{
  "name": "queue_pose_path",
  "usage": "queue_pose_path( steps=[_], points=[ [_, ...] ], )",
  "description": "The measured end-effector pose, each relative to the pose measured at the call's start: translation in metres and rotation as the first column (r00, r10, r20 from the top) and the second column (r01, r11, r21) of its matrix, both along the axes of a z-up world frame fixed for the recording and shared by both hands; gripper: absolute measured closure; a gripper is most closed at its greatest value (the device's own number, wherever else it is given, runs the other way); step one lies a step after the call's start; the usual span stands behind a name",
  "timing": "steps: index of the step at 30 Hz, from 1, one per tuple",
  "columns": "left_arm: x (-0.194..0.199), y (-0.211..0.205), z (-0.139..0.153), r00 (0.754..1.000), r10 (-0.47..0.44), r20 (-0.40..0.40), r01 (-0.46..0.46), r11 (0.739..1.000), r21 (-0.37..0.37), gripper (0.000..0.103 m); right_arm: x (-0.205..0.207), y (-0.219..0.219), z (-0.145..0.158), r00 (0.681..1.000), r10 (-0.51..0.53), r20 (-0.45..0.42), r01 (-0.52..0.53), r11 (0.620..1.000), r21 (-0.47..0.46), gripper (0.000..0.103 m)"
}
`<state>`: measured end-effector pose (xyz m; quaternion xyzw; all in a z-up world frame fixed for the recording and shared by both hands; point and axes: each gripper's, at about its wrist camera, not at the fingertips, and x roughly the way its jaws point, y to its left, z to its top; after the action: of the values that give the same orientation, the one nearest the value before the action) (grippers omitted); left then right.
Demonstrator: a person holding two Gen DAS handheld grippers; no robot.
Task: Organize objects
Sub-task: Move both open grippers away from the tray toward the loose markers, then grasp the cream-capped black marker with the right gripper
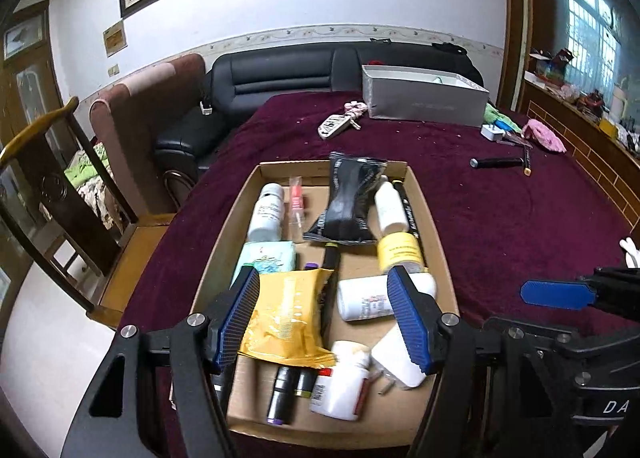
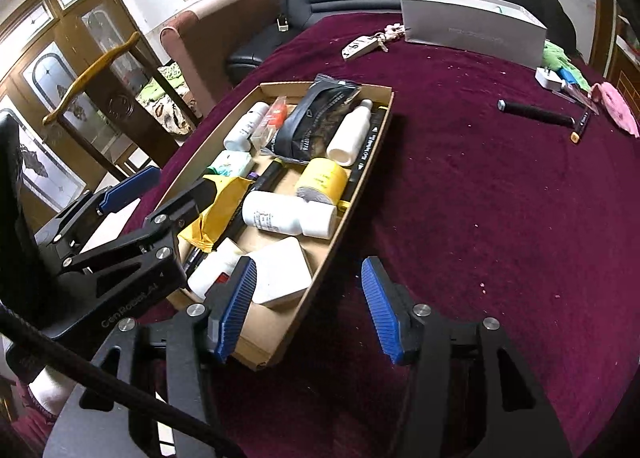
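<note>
Cardboard tray [image 1: 424, 194], shallow and open-topped, sits near the front edge of a worktop [image 1: 500, 210] draped in a dark red cloth, crowded with small household items. Toward the far edge stands a grey box [image 1: 424, 106], with a key fob [image 1: 334, 125] just beside it; nearer the right edge lie a white charger plug [image 1: 491, 132], a pink cloth [image 1: 546, 136] and a black cylinder [image 1: 496, 162], all well apart from the tray. Inside the tray, a black foil pouch [image 1: 348, 202] rests against the far wall, flanked by a white bottle [image 1: 267, 214] on one side and a smaller white bottle [image 1: 389, 208] on the other; a yellow-labelled jar [image 1: 400, 252] lies in front of that. A crumpled yellow packet [image 1: 284, 314] occupies the tray's middle, with a white pill bottle [image 1: 368, 300] lying on its side next to it and a flat white square pad [image 2: 282, 276] at the near end. The left gripper [image 1: 326, 318] hovers over the tray, its fingers [image 1: 240, 310] spread to either side of the yellow packet without pressing it. The right gripper [image 2: 308, 308] hangs over the tray's near corner, fingers [image 2: 380, 310] apart and holding nothing.
</note>
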<state>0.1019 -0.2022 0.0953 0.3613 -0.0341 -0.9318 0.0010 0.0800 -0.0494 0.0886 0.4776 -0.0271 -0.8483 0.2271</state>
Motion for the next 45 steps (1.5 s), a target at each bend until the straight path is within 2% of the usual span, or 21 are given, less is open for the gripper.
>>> queue_pose_path(
  steps=[13, 18, 22, 27, 32, 39, 45],
  points=[
    [0.000, 0.057, 0.009, 0.997, -0.070, 0.009, 0.071, 0.995, -0.073, 0.043, 0.001, 0.054, 0.002, 0.997, -0.074, -0.004, 0.074, 0.995, -0.073, 0.049],
    [-0.005, 0.083, 0.010, 0.994, -0.104, 0.019, 0.106, 0.989, -0.101, 0.043, -0.006, 0.089, 0.002, 0.990, -0.138, -0.005, 0.137, 0.986, -0.092, 0.049],
    [-0.015, 0.107, 0.009, 0.988, -0.149, 0.045, 0.153, 0.985, -0.086, 0.043, -0.016, 0.126, 0.002, 0.977, -0.215, 0.000, 0.214, 0.971, -0.106, 0.049],
    [-0.032, 0.146, 0.005, 0.971, -0.229, 0.074, 0.234, 0.969, -0.071, 0.043, -0.036, 0.191, -0.002, 0.928, -0.371, 0.023, 0.371, 0.922, -0.106, 0.049],
    [-0.053, 0.183, -0.013, 0.947, -0.295, 0.129, 0.304, 0.951, -0.056, 0.043, -0.051, 0.244, -0.003, 0.870, -0.492, 0.029, 0.492, 0.866, -0.087, 0.049],
    [-0.071, 0.203, -0.054, 0.923, -0.310, 0.230, 0.323, 0.946, -0.019, 0.043, -0.078, 0.277, -0.007, 0.819, -0.573, 0.019, 0.573, 0.817, -0.070, 0.049],
    [-0.074, 0.204, -0.075, 0.907, -0.315, 0.279, 0.324, 0.946, 0.014, 0.043, -0.131, 0.285, -0.012, 0.793, -0.608, 0.037, 0.609, 0.791, -0.058, 0.049]
  ],
)
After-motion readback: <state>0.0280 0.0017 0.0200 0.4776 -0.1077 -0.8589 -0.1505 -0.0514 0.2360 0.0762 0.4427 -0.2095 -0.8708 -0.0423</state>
